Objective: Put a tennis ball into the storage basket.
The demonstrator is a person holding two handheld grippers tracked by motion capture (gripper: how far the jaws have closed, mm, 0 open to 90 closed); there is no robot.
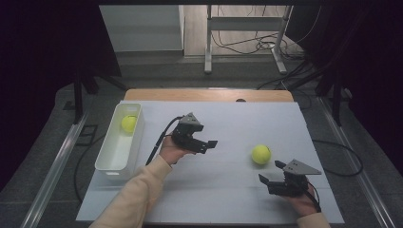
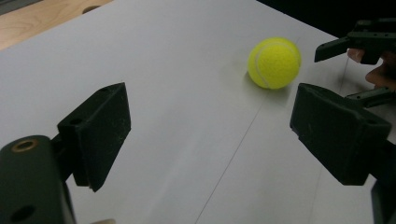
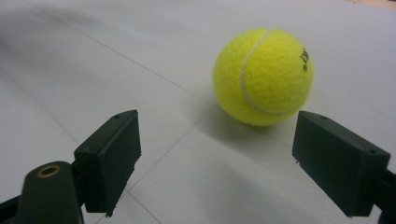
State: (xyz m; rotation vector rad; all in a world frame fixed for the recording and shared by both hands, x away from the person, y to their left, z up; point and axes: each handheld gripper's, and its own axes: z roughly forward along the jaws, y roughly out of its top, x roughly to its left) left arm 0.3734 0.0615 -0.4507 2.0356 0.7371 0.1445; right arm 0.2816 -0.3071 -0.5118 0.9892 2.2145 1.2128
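Presently a fuzzy yellow felt tennis ball (image 3: 263, 77) is being left loose on the white table sheet (image 1: 223, 185), just ahead of the empty, wide-apart right gripper (image 1: 273, 173) | left gripper (image 1: 209, 145) likewise being held apart, empty | ball judged light, springy, roll-prone; across its middle is being advised | black print too blurred to read

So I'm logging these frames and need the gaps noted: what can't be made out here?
- Print on the loose tennis ball: right gripper view, curves off round its side, unreadable.
- Ball in the white bin: high view, too small for markings; bin wall hides its underside.
- Right gripper: left gripper view, cut by the frame edge.
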